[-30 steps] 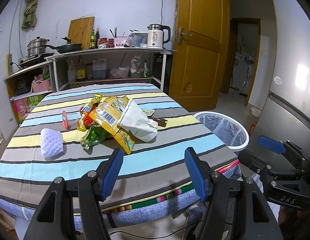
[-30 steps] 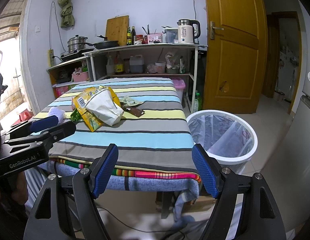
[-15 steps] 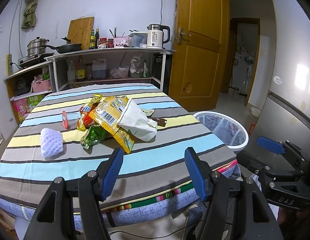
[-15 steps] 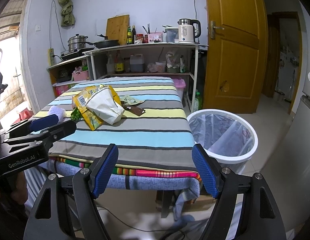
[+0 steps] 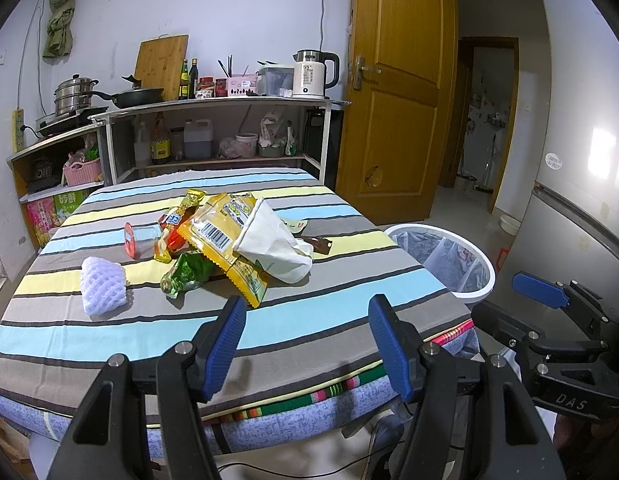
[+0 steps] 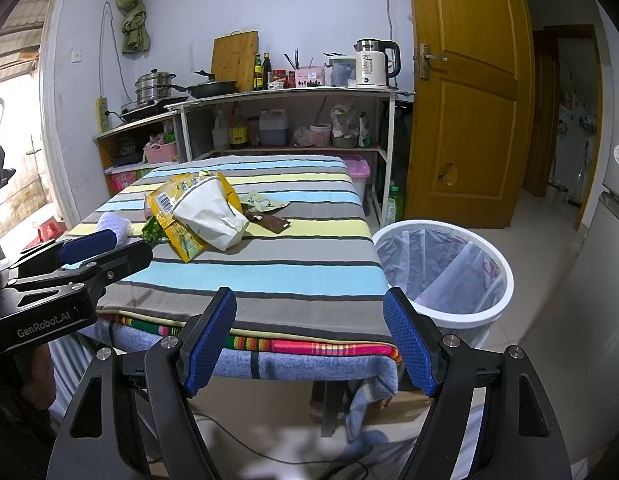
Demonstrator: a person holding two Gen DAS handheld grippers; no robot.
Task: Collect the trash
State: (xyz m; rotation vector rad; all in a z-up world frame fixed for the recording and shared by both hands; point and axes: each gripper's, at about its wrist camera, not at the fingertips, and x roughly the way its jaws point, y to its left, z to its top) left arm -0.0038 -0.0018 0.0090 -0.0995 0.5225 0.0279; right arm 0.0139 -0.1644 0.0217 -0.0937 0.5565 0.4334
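Note:
A heap of trash lies mid-table: a yellow snack bag (image 5: 217,240) (image 6: 165,208), a white paper bag (image 5: 273,240) (image 6: 209,212), a green wrapper (image 5: 185,276), a red-and-yellow wrapper (image 5: 173,228), a brown wrapper (image 5: 319,244) (image 6: 269,222), a white foam net (image 5: 103,286) and a small red-lidded cup (image 5: 129,238). The white bin (image 5: 445,264) (image 6: 441,272) with a clear liner stands on the floor at the table's right. My left gripper (image 5: 307,340) hangs open over the table's near edge, short of the heap. My right gripper (image 6: 309,340) stays open before the table's front corner.
The striped tablecloth (image 5: 309,300) covers the table. Behind it stand shelves (image 5: 213,128) with a kettle, pans, bottles and a cutting board. A wooden door (image 5: 393,92) is at the right, a grey fridge (image 5: 581,184) beyond the bin.

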